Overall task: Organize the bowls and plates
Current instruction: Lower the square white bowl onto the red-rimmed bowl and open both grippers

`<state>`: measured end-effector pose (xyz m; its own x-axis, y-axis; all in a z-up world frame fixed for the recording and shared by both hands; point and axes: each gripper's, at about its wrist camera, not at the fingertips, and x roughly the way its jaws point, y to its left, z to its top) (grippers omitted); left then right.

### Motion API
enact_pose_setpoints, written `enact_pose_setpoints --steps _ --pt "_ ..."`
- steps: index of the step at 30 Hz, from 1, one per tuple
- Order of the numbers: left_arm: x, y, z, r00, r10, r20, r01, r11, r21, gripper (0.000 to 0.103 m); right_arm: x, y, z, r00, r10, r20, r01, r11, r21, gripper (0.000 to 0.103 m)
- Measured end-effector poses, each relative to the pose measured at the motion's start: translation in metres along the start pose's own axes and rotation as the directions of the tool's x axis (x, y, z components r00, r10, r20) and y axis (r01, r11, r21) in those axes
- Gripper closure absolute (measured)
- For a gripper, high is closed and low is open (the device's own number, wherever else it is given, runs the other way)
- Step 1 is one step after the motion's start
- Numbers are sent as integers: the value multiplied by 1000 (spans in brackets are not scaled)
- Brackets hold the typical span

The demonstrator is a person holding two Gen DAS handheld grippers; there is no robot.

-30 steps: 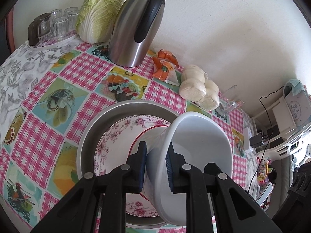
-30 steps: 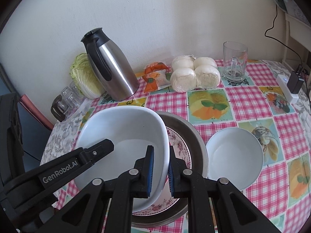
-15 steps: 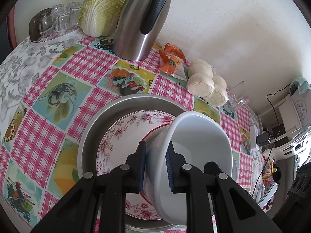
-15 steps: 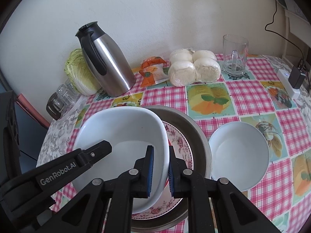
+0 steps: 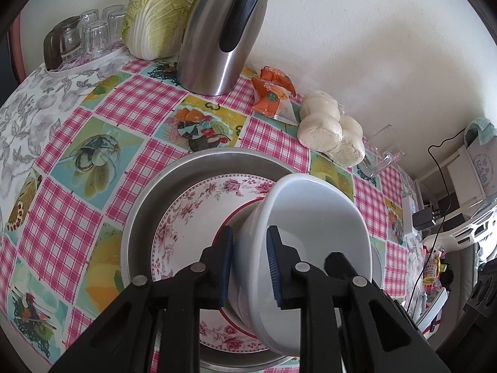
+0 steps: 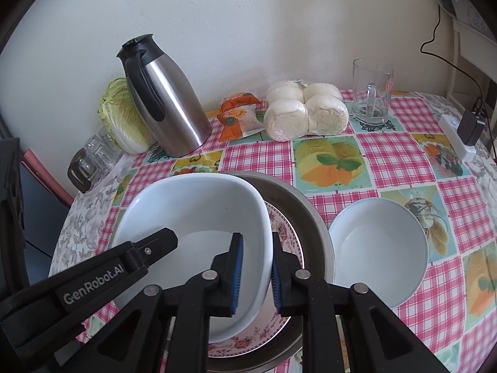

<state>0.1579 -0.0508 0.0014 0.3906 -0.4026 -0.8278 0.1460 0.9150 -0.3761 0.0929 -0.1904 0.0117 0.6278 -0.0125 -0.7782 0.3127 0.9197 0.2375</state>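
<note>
A big white bowl sits on a floral plate that lies in a round metal pan. My left gripper is shut on the bowl's left rim. My right gripper is shut on its right rim. The left gripper also shows in the right wrist view. A second, smaller white bowl stands on the cloth right of the pan.
At the back by the wall stand a steel thermos jug, a cabbage, a tray of glasses, orange snack packets, bagged buns and a glass mug. A power strip lies at the right edge.
Both grippers and the bowl have come slightly lower and closer to the plate in the pan. Both grips are unchanged.
</note>
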Motion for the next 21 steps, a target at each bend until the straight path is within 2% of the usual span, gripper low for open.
enact_pose_setpoints --steps 3,7,12,21 --pt "-1 -1 -1 1000 -8 -5 8 1000 -4 72 6 1 -1 999 9 -38 -8 1000 7 66" --pt "-3 -3 -1 1000 -5 -3 5 1000 2 68 13 2 -5 998 7 -59 -6 1000 17 63" --pt "-11 0 1 1000 -18 14 19 1000 -15 60 12 3 -5 998 12 -58 -11 1000 19 54" --pt "-35 7 8 997 -30 74 32 999 -31 60 -8 7 2 999 28 -17 -28 1000 6 54"
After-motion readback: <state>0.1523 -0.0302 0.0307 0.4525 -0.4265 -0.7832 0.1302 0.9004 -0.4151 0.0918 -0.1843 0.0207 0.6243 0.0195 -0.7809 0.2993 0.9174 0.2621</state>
